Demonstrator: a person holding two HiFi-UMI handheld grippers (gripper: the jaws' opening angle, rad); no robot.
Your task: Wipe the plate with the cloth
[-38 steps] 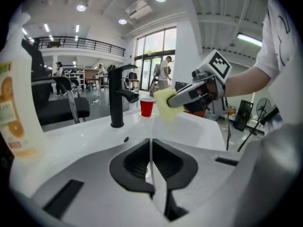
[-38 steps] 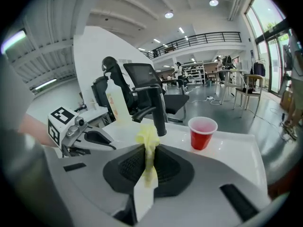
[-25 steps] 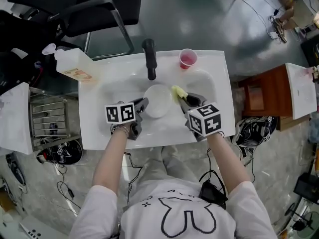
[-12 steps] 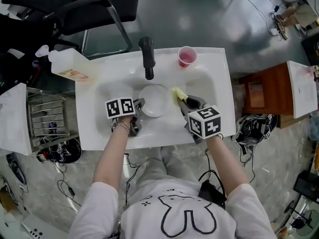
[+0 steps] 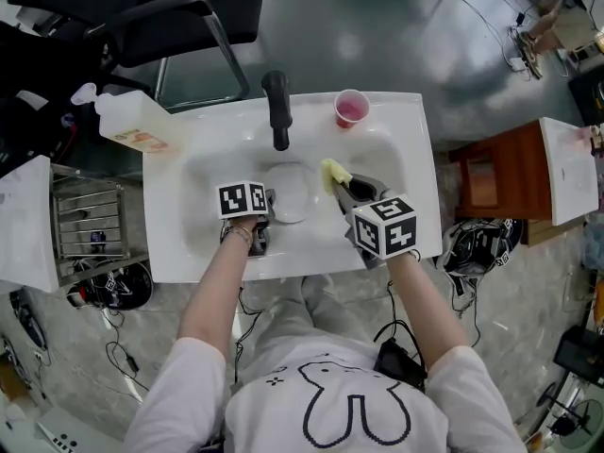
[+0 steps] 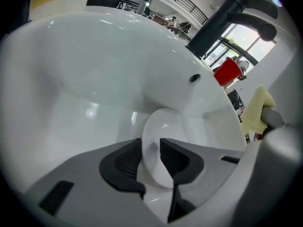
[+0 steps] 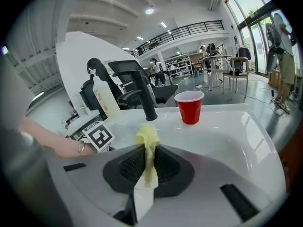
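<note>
A white plate (image 5: 288, 194) lies low in the white sink basin (image 5: 396, 159), under the black faucet (image 5: 276, 111). My left gripper (image 5: 267, 206) is at the plate's near left rim. In the left gripper view the plate (image 6: 163, 126) has its rim between the jaws of that gripper (image 6: 151, 150), which have just been opening and stand apart from it. My right gripper (image 5: 340, 185) hovers right of the plate, shut on a yellow cloth (image 5: 334, 172). The cloth (image 7: 147, 141) sticks up from this gripper (image 7: 147, 162) in the right gripper view.
A red cup (image 5: 351, 109) stands on the sink's back rim, right of the faucet. A soap bottle (image 5: 132, 121) lies at the back left corner. A black chair (image 5: 179, 17) stands behind the sink, a wire rack (image 5: 90, 225) to its left and a wooden cabinet (image 5: 491, 182) to its right.
My left gripper has sunk into the basin with the plate, which now lies lower and flatter. Its jaws have parted. The right gripper with the cloth has stayed put.
</note>
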